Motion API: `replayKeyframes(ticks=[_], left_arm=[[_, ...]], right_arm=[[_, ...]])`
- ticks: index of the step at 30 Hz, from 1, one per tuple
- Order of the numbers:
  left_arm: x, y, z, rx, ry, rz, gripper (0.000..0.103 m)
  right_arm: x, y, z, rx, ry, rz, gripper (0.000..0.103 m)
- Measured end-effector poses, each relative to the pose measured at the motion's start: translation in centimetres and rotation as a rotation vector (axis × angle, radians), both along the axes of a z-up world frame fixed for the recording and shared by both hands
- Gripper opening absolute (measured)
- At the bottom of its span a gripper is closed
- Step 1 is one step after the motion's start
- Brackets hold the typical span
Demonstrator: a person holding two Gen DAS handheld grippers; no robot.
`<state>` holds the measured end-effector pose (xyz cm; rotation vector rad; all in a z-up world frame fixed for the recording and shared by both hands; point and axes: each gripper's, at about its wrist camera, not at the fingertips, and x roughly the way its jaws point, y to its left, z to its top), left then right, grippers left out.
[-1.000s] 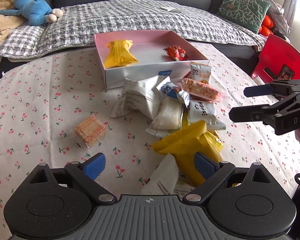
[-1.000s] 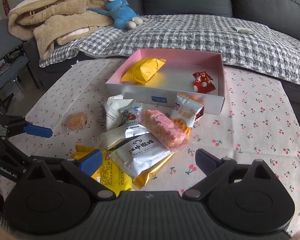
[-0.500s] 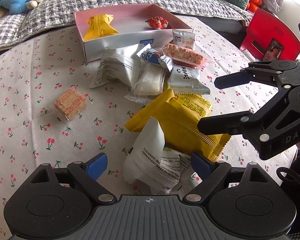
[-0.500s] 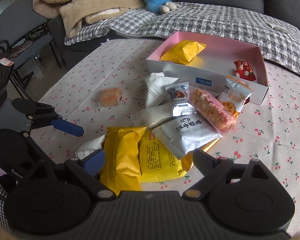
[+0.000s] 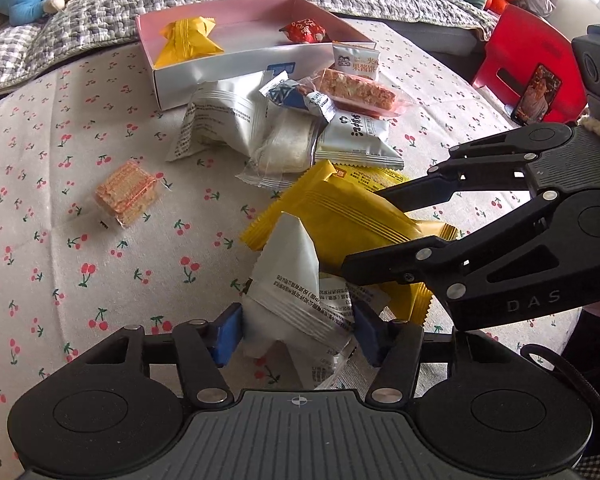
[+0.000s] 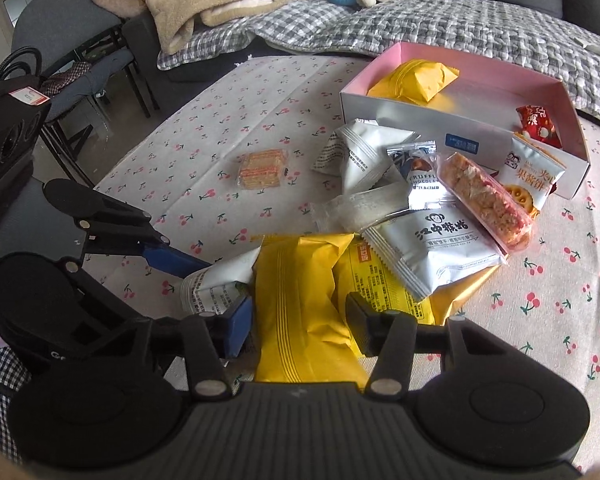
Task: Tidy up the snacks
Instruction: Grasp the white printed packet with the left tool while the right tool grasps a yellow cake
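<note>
Beside the pink box, both grippers pinch packets — left gripper white packet, right gripper yellow packet.

Left gripper low near table's near edge, blue pads pressed on either side of white packet, clamped. Right gripper alongside it on the right, fingers pinching yellow packet from both sides, closed on it. Grippers nearly touching, angled toward each other.

Crumpled white packet low centre; yellow packet tilted behind it, touching; pink box upper centre holds two snacks.
</note>
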<state>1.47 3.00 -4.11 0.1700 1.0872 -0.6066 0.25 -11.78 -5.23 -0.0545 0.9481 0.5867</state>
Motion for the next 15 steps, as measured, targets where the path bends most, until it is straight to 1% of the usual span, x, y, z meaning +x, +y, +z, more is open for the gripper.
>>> replayKeyframes(ticks=[1, 3, 5, 10, 15], left_arm=[[0.0, 0.0, 0.0, -0.002, 0.002, 0.001, 0.056], [0.0, 0.0, 0.0, -0.003, 0.002, 0.004, 0.055], [-0.1, 0.0, 0.0, -0.001, -0.003, 0.007, 0.053], [-0.2, -0.2, 0.3, 0.016, -0.025, 0.008, 0.05], [0.1, 0.0, 0.7, 0.008, -0.04, 0.02, 0.049]], right_arm=[[-0.1, 0.1, 0.0, -0.003, -0.003, 0.001, 0.046], [-0.2, 0.2, 0.1, -0.02, -0.014, 0.006, 0.039], [-0.4, 0.3, 0.2, -0.027, -0.018, 0.012, 0.036], [-0.3, -0.1, 0.6, -0.015, -0.01, -0.004, 0.033], [-0.2, -0.9, 1.2, 0.005, -0.019, -0.027, 0.032]])
